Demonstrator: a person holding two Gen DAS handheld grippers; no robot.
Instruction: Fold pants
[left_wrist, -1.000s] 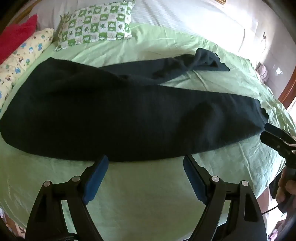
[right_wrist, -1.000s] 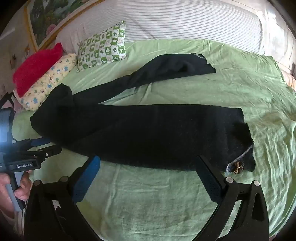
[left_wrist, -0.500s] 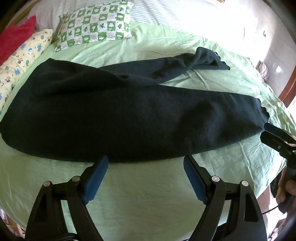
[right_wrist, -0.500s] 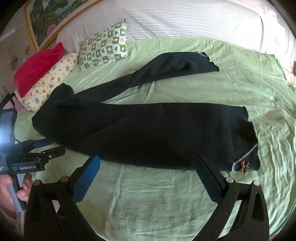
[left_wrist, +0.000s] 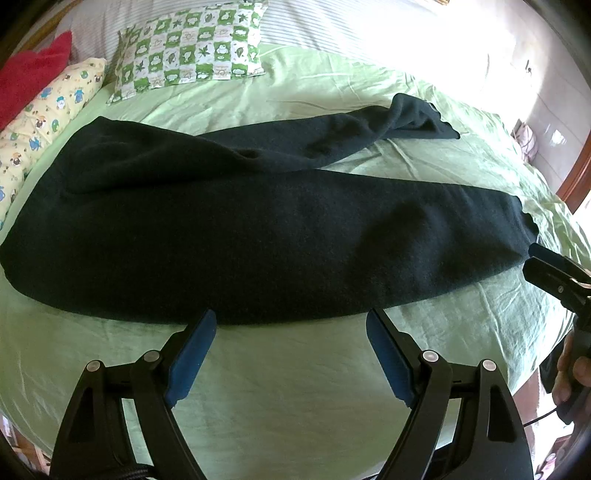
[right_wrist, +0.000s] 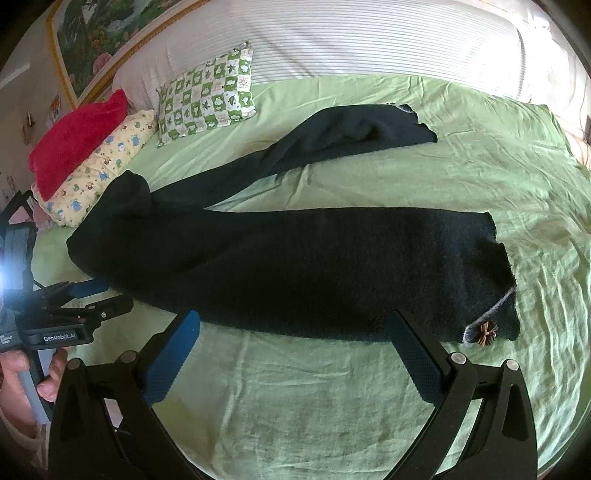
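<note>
Black pants (left_wrist: 266, 229) lie spread on the green bed sheet (left_wrist: 295, 387), also in the right wrist view (right_wrist: 314, 266). One leg runs along the near side, the other angles away toward the far right (right_wrist: 362, 129). The near end bears a small bow (right_wrist: 485, 333). My left gripper (left_wrist: 291, 325) is open and empty, just short of the pants' near edge. My right gripper (right_wrist: 293, 325) is open and empty, its tips at the near edge. Each gripper shows in the other's view: the right (left_wrist: 554, 273), the left (right_wrist: 74, 306).
A green checked pillow (right_wrist: 207, 96), a yellow printed pillow (right_wrist: 103, 166) and a red cushion (right_wrist: 81, 140) lie at the far left. A striped white headboard cushion (right_wrist: 369, 40) runs behind. A wooden bed frame (left_wrist: 576, 177) shows at the right.
Both grippers have eased slightly forward toward the pants' near edge. The pants lie as before, and both grippers stay open.
</note>
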